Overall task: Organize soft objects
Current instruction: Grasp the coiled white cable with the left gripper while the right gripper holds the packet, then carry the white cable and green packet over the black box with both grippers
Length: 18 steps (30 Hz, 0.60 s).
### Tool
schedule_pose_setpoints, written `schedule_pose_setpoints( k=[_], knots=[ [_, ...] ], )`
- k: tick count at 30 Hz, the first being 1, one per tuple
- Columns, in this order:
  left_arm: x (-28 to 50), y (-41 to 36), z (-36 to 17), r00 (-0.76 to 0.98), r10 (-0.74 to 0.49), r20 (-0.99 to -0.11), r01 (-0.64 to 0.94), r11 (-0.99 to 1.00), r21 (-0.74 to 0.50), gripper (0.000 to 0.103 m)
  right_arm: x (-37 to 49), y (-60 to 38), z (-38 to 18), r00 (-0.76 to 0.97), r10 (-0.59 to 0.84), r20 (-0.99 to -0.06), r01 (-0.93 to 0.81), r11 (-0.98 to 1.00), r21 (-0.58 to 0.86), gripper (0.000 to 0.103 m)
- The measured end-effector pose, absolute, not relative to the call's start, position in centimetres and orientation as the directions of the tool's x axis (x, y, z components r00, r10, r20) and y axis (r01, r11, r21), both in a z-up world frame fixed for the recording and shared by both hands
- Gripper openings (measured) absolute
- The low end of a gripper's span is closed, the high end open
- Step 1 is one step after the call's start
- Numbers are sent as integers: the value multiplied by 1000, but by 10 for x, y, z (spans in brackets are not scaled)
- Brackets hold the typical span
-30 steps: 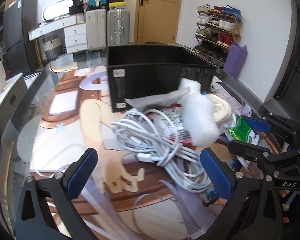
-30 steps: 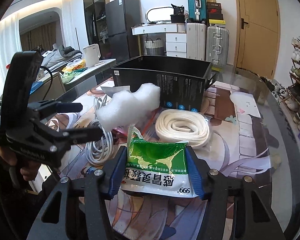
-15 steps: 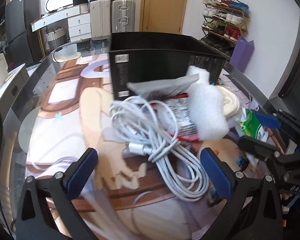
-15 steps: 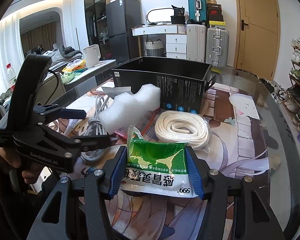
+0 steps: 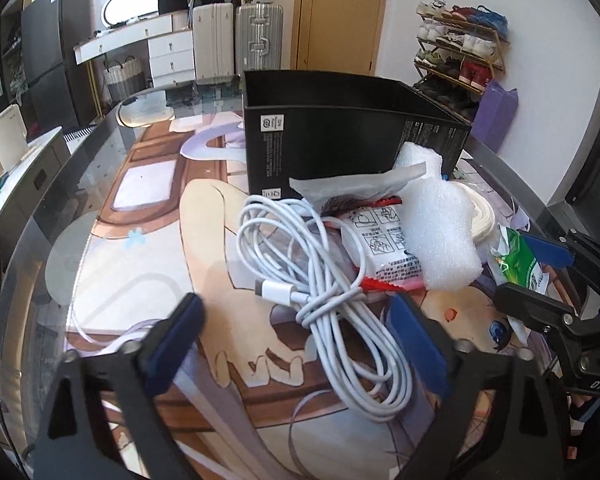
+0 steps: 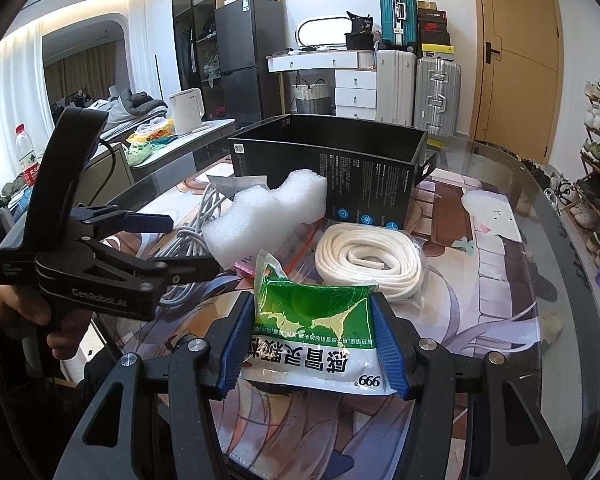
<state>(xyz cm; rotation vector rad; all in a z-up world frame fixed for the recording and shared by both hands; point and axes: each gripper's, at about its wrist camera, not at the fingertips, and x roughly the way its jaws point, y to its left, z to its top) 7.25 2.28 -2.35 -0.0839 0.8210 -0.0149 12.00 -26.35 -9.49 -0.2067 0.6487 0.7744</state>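
Note:
My right gripper [image 6: 312, 344] is shut on a green and white medicine pouch [image 6: 314, 332], held just above the table mat; the pouch also shows in the left wrist view [image 5: 520, 258]. My left gripper [image 5: 300, 340] is open and empty, its fingers either side of a coiled white cable [image 5: 332, 296]. Behind the cable lie a red-edged white packet [image 5: 384, 250], a white foam block [image 5: 436, 224] and a coil of white band [image 6: 368, 260]. An open black box [image 5: 340, 140] stands behind the pile.
The printed mat [image 5: 148, 240] covers a glass table [image 6: 560, 320] with a rounded edge. A grey plastic sheet [image 5: 352, 186] leans against the box. Suitcases [image 5: 236, 36], drawers and a shoe rack [image 5: 460, 60] stand across the room.
My left gripper has moved forward and down over the white cable, so the coil now lies between its open fingers. My right gripper keeps hold of the pouch and has hardly moved.

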Motion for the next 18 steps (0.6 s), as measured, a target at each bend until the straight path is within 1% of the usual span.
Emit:
schedule_pose_setpoints(
  k=[2, 3, 4, 5, 6, 7, 8, 18],
  knots=[
    [70, 26, -23, 693, -56, -719, -16, 996, -93, 71, 120, -263, -95, 534, 584, -612, -706, 706, 57, 58],
    [69, 26, -22, 696, -60, -715, -16, 995, -98, 66, 120, -263, -95, 534, 583, -613, -706, 706, 57, 58],
    [68, 27, -21, 700, -68, -711, -12, 994, -107, 54, 120, -263, -95, 533, 583, -613, -706, 706, 57, 58],
    [67, 29, -21, 701, -77, -709, -8, 993, -116, 46, 120, -263, -95, 534, 584, -612, -707, 705, 56, 58],
    [67, 30, -20, 702, -78, -708, -10, 993, -119, 44, 120, -263, -95, 535, 585, -610, -707, 705, 56, 58],
    [66, 32, -20, 703, -89, -706, -7, 991, -131, 34, 120, -263, -94, 535, 585, -610, -708, 704, 56, 58],
    [66, 33, -20, 702, -96, -706, -7, 990, -141, 32, 120, -263, -95, 535, 585, -609, -708, 704, 55, 58],
    [51, 47, -10, 733, -78, -675, -38, 987, -156, 31, 118, -264, -89, 547, 591, -593, -707, 705, 50, 58]
  ],
)
